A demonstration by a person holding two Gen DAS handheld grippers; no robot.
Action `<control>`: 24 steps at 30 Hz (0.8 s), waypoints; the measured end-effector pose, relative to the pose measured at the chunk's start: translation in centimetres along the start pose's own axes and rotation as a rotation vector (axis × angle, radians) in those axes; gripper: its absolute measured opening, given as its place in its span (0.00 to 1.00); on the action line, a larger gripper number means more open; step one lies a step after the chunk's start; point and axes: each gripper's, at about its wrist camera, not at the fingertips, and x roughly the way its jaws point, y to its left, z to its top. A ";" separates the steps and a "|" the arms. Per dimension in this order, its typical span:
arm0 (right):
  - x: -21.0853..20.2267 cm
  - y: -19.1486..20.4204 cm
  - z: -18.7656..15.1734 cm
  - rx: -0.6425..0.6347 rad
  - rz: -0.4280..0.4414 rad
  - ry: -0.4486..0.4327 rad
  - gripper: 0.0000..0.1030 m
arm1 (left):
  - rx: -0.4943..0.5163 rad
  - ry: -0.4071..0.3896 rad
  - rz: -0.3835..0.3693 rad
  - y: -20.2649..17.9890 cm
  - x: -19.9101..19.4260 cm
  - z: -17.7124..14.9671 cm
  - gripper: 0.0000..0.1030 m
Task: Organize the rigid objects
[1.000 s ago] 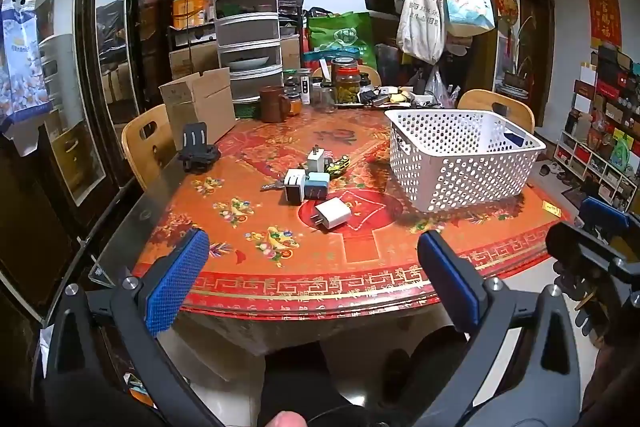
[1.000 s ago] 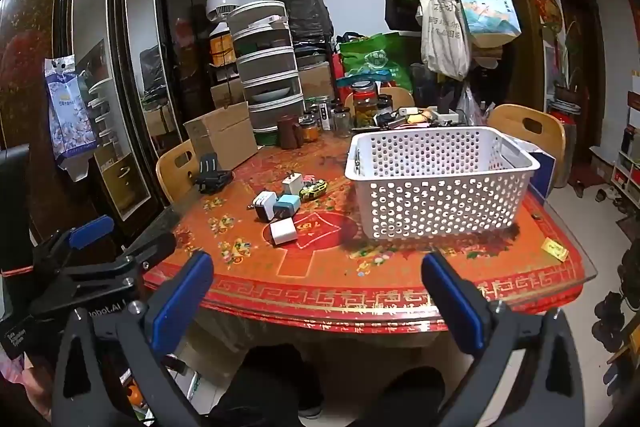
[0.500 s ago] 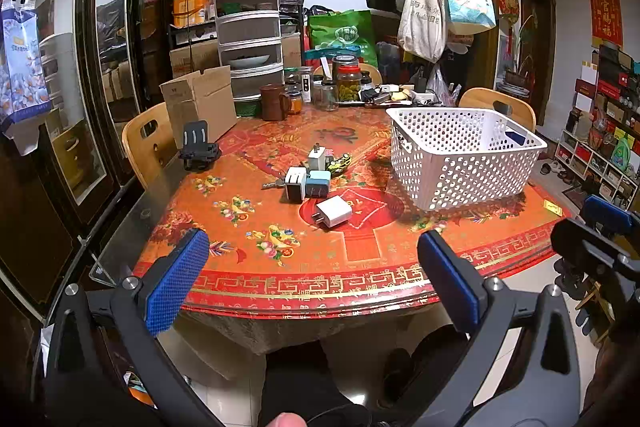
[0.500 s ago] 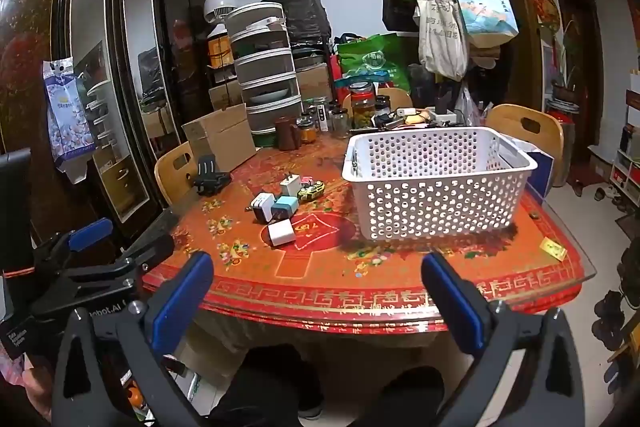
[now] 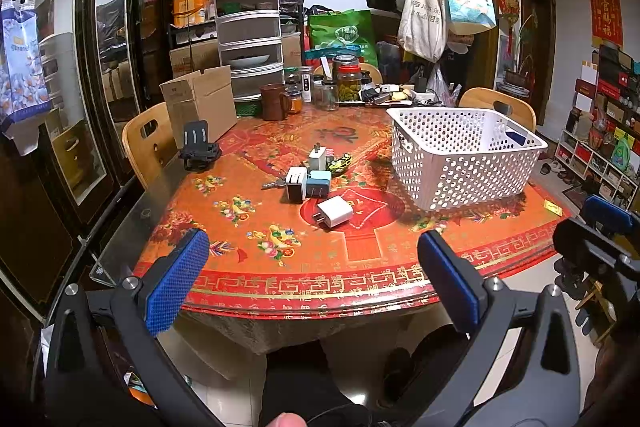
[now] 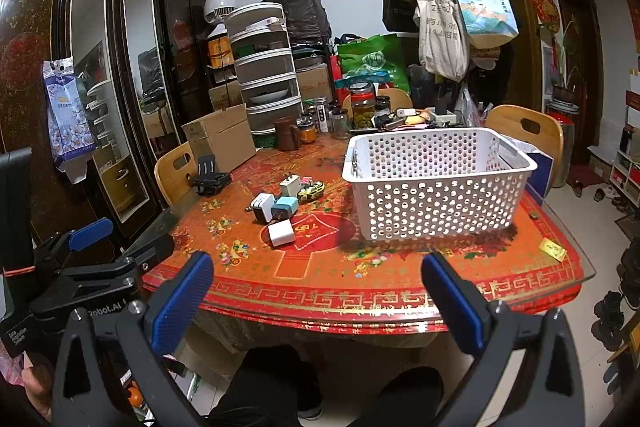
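Note:
Several small plug chargers lie in a cluster mid-table: a white charger nearest me, a light blue one, a black-and-white one, another white one, and a small toy car. A white perforated basket stands to their right. My left gripper and right gripper are both open and empty, held before the table's near edge.
The table has a red patterned cover. A black phone stand, a cardboard box, jars and a drawer tower stand at the back. Wooden chairs flank it. A yellow tag lies at the right.
Both grippers have edged slightly nearer the table. Nothing on the table has moved.

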 end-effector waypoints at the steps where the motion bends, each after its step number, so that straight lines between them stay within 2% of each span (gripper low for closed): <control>1: 0.0 0.0 0.0 -0.001 -0.001 0.001 1.00 | 0.001 0.000 0.001 0.0 0.0 0.0 1.00; 24: 0.0 0.0 0.0 -0.002 -0.002 0.000 1.00 | 0.006 0.009 -0.002 -0.2 0.2 -0.2 1.00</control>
